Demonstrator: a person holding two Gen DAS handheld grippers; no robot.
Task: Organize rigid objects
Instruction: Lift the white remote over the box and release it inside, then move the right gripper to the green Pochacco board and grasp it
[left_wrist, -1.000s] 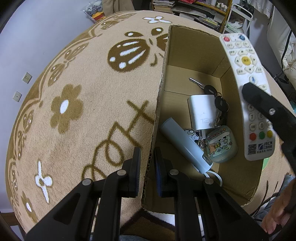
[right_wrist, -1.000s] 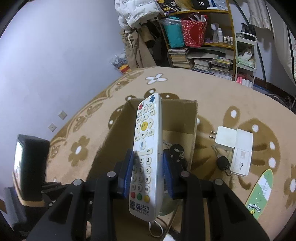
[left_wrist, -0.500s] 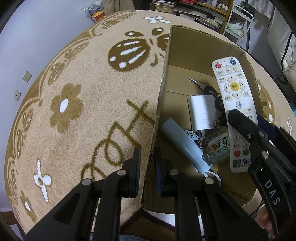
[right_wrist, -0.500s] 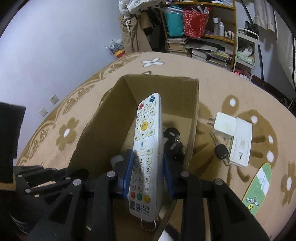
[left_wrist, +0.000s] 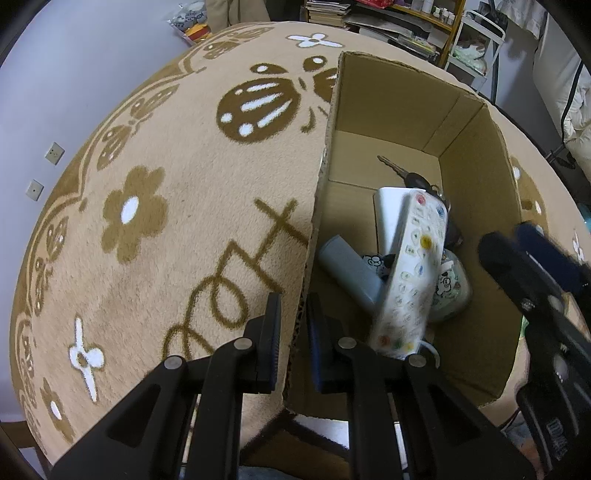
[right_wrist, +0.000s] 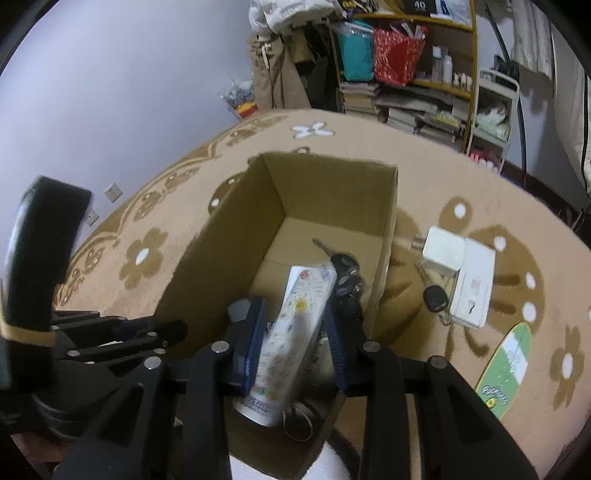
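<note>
Cardboard box (left_wrist: 476, 192), on carpet (left_wrist: 184, 206). Contents: white remote (left_wrist: 410, 273), blurred, apparently loose atop grey tube (left_wrist: 347, 273), white adapter (left_wrist: 388, 218), keys (left_wrist: 413, 179); lower items half hidden. Left gripper (left_wrist: 293, 328) pinches box wall. Right gripper (right_wrist: 295, 343) spread, remote between fingers. Outside: charger (right_wrist: 460, 273), key (right_wrist: 434, 297).

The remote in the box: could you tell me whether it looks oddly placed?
Yes. The remote lies tilted across the other items in the cardboard box, blurred as if just dropped; the right gripper stands open around it.
</note>
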